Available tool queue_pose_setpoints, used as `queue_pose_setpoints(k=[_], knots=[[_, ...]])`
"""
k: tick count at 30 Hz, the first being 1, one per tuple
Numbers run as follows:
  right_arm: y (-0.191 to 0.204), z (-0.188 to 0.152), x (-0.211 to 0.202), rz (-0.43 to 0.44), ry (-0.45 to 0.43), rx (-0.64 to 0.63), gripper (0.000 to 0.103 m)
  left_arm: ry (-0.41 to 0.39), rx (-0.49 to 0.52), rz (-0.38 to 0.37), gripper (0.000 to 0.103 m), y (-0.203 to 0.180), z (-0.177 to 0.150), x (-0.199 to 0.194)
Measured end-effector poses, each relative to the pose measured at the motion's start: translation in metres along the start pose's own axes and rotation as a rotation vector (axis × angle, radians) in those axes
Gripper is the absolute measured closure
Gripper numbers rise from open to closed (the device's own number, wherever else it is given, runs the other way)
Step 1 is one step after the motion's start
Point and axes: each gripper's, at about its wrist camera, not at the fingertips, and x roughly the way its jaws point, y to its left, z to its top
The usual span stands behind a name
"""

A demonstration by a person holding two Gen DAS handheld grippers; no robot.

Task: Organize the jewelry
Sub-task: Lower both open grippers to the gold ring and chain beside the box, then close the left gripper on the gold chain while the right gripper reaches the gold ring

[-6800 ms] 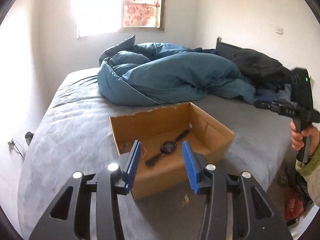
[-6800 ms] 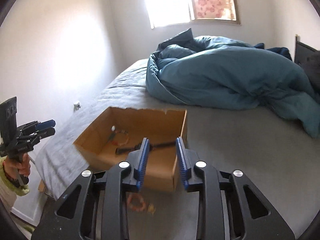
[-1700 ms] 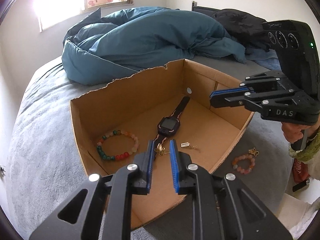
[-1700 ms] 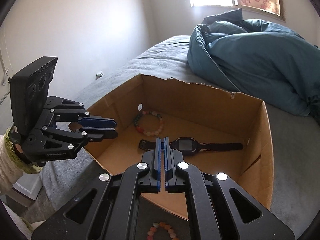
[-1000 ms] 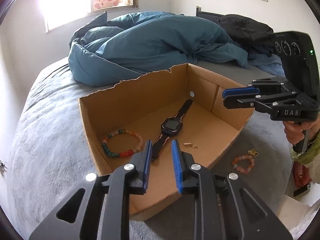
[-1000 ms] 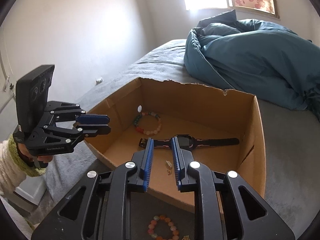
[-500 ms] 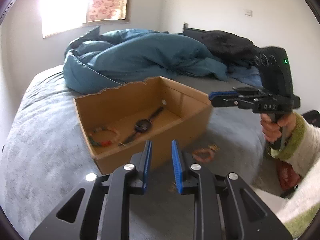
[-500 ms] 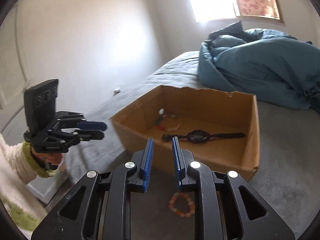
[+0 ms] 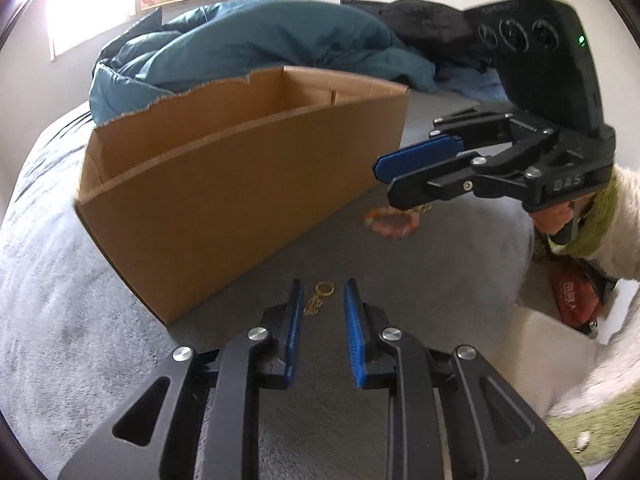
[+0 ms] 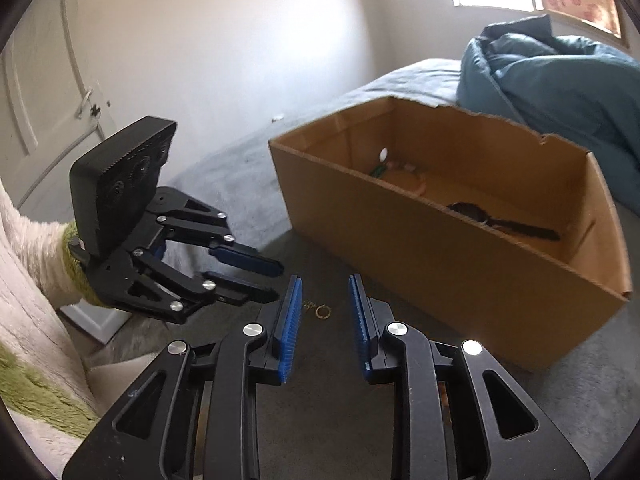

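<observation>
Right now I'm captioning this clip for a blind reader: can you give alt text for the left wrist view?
The left gripper, its blue pads apart and empty, points down at a small gold ring and chain on the grey bedcover, beside a cardboard box. The right gripper, jaws opening, hangs above a blurred pink bead bracelet.
</observation>
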Motion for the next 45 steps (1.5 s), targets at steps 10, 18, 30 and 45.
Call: queue_pose_setpoints(k=[10, 18, 30, 45], knots=[[0.006, -0.004, 0.033, 0.029, 0.091, -0.047, 0.079, 0.043, 0.026, 0.043, 0.083, -0.001, -0.010, 0.025], [0.005, -0.009, 0.049, 0.022, 0.135, -0.065, 0.080, 0.046, 0.033, 0.049, 0.083, -0.001, -0.009, 0.033], [0.005, -0.015, 0.062, 0.011, 0.179, -0.094, 0.088, 0.045, 0.027, 0.039, 0.093, 0.002, -0.009, 0.038], [-0.001, -0.019, 0.063, -0.019, 0.206, -0.100, 0.101, 0.052, 0.019, 0.066, 0.098, 0.006, -0.013, 0.024]])
